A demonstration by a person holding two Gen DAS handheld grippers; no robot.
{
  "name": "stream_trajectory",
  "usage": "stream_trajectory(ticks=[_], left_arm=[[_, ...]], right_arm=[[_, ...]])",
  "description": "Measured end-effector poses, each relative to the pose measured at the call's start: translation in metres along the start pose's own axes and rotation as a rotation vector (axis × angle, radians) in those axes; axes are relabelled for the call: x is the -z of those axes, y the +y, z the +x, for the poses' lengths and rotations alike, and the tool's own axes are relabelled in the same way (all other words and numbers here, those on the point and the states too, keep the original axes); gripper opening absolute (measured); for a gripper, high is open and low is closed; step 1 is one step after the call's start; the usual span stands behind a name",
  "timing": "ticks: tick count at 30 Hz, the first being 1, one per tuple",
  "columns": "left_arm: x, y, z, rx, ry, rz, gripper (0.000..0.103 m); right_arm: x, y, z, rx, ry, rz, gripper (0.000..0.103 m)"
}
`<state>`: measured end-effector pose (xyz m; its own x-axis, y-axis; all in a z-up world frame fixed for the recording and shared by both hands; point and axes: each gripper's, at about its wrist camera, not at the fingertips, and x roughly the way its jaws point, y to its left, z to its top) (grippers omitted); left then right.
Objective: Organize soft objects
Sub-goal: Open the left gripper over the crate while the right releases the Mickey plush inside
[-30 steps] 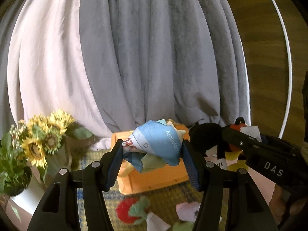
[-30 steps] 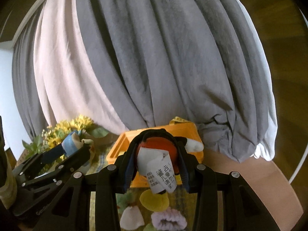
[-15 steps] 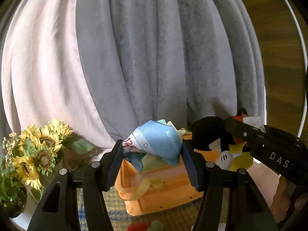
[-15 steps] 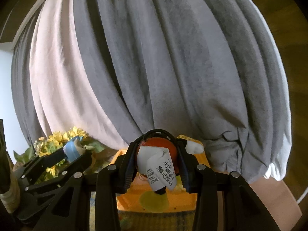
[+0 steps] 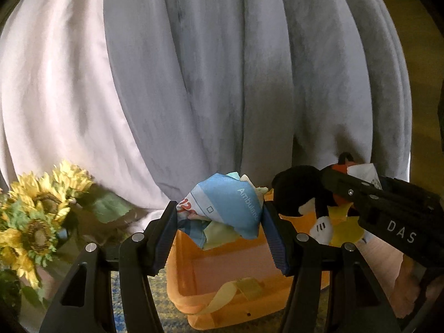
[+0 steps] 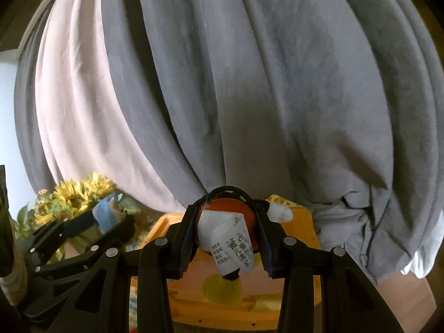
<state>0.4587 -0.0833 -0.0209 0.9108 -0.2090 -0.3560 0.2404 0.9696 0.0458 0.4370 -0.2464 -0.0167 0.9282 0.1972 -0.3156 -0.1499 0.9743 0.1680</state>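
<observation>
Jaws of your left gripper (image 5: 219,222) pinch a crumpled blue printed cloth (image 5: 230,206), and those of your right gripper (image 6: 225,238) clamp a black-and-red plush toy (image 6: 224,208) by its white label; both hang over the orange bin (image 5: 238,294), sunflowers (image 5: 38,213) at left, grey curtains (image 5: 236,83) behind.

Right gripper (image 6: 225,240) bottom centre, 2 fingers (image 6: 185,238) clamped on a plush toy (image 6: 225,208): red body, black loop on top, white printed tag (image 6: 230,242) hanging between the fingers, yellow foot below. Directly behind and under it, orange bin (image 6: 302,227). Lower left: left gripper (image 6: 106,223) pinching a blue cloth bundle (image 6: 106,213). Sunflowers (image 6: 75,197) behind it at left. Grey curtain (image 6: 263,83) fills most of the frame, pale pink curtain (image 6: 75,97) upper left.
</observation>
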Motion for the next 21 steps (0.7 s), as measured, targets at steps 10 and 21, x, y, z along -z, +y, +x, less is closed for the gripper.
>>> stream_trajectory(ticks=[10, 21], left_arm=[[0.016, 0.002, 0.05, 0.015, 0.076, 0.003, 0.059], [0.03, -0.004, 0.087, 0.023, 0.169, 0.048, 0.074]], right_arm=[[0.013, -0.013, 0.055, 0.004, 0.092, 0.0, 0.041], [0.027, -0.027, 0.095, 0.032, 0.173, 0.004, 0.044]])
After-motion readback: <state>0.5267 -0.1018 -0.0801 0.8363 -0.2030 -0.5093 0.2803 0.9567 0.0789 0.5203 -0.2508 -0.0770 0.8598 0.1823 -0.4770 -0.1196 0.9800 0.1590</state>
